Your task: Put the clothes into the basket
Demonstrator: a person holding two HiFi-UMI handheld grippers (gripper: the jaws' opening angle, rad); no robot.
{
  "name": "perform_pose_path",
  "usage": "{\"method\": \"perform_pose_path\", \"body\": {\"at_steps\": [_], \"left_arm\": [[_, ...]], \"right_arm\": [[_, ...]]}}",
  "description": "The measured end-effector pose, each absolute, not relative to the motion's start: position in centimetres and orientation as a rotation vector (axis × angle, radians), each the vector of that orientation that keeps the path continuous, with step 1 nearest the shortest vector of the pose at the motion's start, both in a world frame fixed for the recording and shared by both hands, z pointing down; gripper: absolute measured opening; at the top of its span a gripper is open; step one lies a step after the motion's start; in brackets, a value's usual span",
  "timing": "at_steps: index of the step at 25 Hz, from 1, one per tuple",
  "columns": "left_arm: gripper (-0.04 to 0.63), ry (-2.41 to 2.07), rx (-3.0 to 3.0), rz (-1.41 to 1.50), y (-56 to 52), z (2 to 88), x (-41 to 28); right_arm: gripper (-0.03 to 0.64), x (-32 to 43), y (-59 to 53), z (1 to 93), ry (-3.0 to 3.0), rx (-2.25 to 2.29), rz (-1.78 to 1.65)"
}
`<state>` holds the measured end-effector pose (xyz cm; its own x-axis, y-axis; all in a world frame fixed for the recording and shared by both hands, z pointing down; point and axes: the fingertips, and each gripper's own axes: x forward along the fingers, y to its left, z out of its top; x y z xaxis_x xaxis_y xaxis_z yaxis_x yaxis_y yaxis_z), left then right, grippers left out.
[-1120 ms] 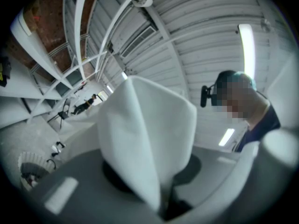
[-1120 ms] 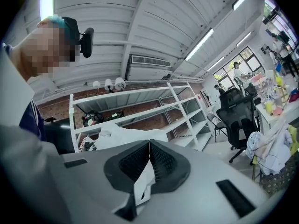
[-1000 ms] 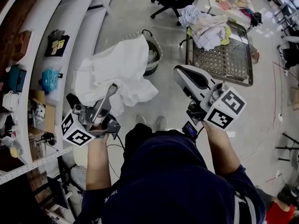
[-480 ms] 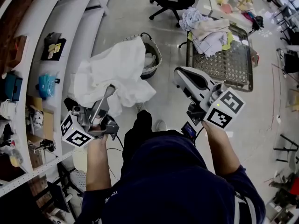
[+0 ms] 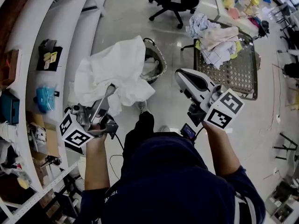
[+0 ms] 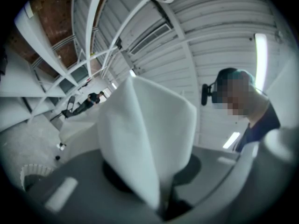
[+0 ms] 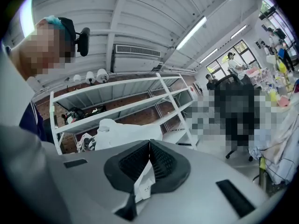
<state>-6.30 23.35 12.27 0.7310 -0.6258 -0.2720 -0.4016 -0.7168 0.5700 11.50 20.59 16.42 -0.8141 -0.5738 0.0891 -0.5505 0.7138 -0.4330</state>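
White garment (image 5: 114, 73) carried toward basket (image 5: 160, 56), not dropped in yet.
Left gripper (image 5: 110, 89) is clamped on a fold of the garment. The left gripper view shows cloth bunched up between its jaws, the rest hanging loose beside the basket and partly covering its near rim in the head view. Basket sits on the floor ahead of the person and looks to have some white cloth inside already. Right gripper (image 5: 180, 77) has its jaws closed together with no garment; a small white slip shows at the seam, can't tell if it's pinched. More clothes (image 5: 217, 38) are piled on the wire bench (image 5: 233, 73) to the right. Step looks like transport. Next move probably needs the left gripper brought over the basket opening, then lowered and opened so the cloth falls inside, not over the rim.
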Motion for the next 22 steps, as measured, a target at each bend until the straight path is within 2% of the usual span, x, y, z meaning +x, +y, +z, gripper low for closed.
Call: {"method": "perform_pose_path", "body": {"at_steps": [10, 22], "left_arm": [[0.097, -0.770, 2.374, -0.596, 13.7, 16.0, -12.2], [0.097, -0.713, 2.332, -0.563, 6.1, 18.2, -15.9]], "right_arm": [[0.008, 5.3, 11.0, 19.1, 2.909, -0.992, -0.770], [0.008, 1.6, 3.6, 20.8, 2.902, -1.090, -0.818]]}}
